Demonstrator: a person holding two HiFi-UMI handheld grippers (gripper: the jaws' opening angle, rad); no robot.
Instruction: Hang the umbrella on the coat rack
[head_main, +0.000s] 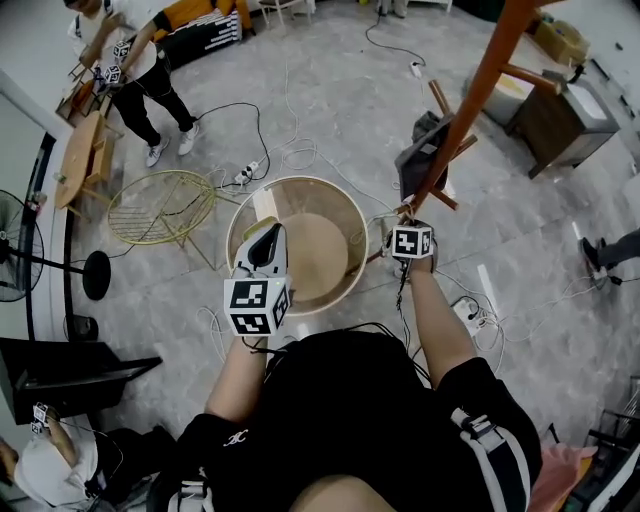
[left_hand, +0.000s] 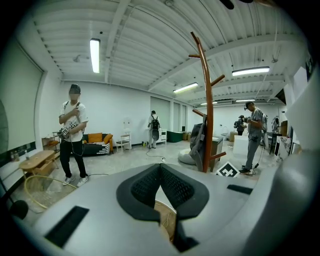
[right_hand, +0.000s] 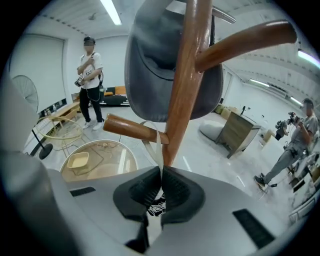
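— What is the biggest thing here?
— The coat rack (head_main: 478, 95), a brown wooden pole with pegs sticking out. It stands on the floor just beside the round worktop (head_main: 300, 180), which has a wooden rim and a clear top.
— Anything on the rack?
— A grey cloth thing (right_hand: 150, 65), a bag or a garment, hangs high on the pole. I cannot tell which it is.
— And the umbrella?
— Only a black-and-white patterned bit of the umbrella (right_hand: 156, 207) shows, low down behind the right claw (right_hand: 161, 172). Its pale strap (right_hand: 152, 145) runs up from there and loops over a lower peg (right_hand: 132, 127) close to the pole.
— So what is the right claw doing?
— It is pressed together on that strap, pinching it just below the peg. In the head view it sits right against the foot of the pole.
— And the left claw (left_hand: 160, 170)?
— Its tips meet with nothing between them. It is held over the near edge of the worktop, apart from the rack and the umbrella.
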